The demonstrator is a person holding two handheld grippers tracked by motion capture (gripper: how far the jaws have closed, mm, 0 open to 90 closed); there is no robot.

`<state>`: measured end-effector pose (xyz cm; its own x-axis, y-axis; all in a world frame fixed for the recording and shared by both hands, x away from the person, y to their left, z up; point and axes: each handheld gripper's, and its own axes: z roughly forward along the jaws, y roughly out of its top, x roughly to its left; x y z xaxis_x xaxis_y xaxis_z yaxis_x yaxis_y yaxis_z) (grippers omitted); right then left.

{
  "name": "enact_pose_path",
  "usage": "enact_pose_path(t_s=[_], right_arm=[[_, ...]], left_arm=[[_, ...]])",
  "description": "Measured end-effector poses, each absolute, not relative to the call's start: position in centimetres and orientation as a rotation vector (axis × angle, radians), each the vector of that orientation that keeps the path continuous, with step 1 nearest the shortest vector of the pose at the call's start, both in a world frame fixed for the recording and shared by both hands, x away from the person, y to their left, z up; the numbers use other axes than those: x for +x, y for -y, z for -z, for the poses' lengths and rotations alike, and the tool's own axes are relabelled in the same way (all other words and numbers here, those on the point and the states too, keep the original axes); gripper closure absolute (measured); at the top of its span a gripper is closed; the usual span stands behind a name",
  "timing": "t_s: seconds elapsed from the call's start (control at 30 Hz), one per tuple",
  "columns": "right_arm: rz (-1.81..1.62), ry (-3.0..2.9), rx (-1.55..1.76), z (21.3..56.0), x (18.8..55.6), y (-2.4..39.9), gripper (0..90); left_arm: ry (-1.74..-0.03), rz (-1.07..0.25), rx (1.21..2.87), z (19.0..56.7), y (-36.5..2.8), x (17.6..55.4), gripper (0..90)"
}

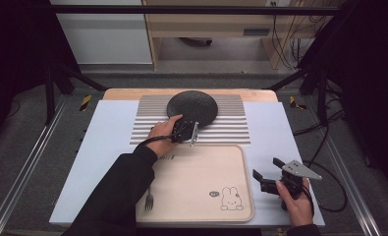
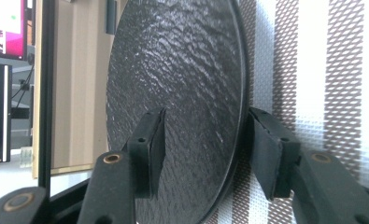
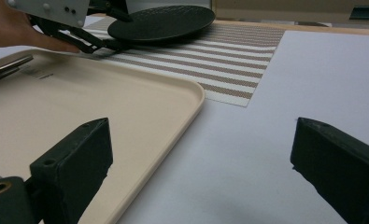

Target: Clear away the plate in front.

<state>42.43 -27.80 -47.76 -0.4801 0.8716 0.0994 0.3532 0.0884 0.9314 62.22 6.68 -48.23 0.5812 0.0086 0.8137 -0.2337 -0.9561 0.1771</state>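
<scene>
Two grippers | left gripper [image 1: 186, 132] jaws straddle black plate [image 1: 193, 107] rim at 6 o'clock, unclenched | right gripper [image 1: 266, 178] released, idle | next: clench, lift to tray [image 1: 201, 196]

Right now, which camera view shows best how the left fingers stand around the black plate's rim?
The left gripper view: the black plate stands edge-on between both fingers. The high view shows its whole round shape; the right gripper view shows it far off, flat on the striped mat.
</scene>
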Motion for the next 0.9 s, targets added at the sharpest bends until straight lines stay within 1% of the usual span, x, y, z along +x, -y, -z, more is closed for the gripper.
enact_pose_path(t_s=[0.2, 0.67, 0.8, 0.9], right_arm=[[-1.381, -1.885, 1.206, 47.8, 42.46, 27.77, 5.9], [-1.382, -1.887, 1.201, 47.81, 42.49, 27.79, 6.0], [-1.384, -1.885, 1.2, 47.8, 42.49, 27.81, 6.0], [-1.382, -1.887, 1.2, 47.8, 42.49, 27.8, 6.0]], left_arm=[[0.186, -1.32, 2.545, 48.45, -6.63, 62.41, 54.9], [0.252, -1.353, 2.565, 48.89, -6.19, 62.34, 64.7], [0.266, -1.337, 2.582, 49.04, -6.1, 62.25, 71.6], [0.294, -1.348, 2.586, 49.19, -6.06, 62.1, 77.7]])
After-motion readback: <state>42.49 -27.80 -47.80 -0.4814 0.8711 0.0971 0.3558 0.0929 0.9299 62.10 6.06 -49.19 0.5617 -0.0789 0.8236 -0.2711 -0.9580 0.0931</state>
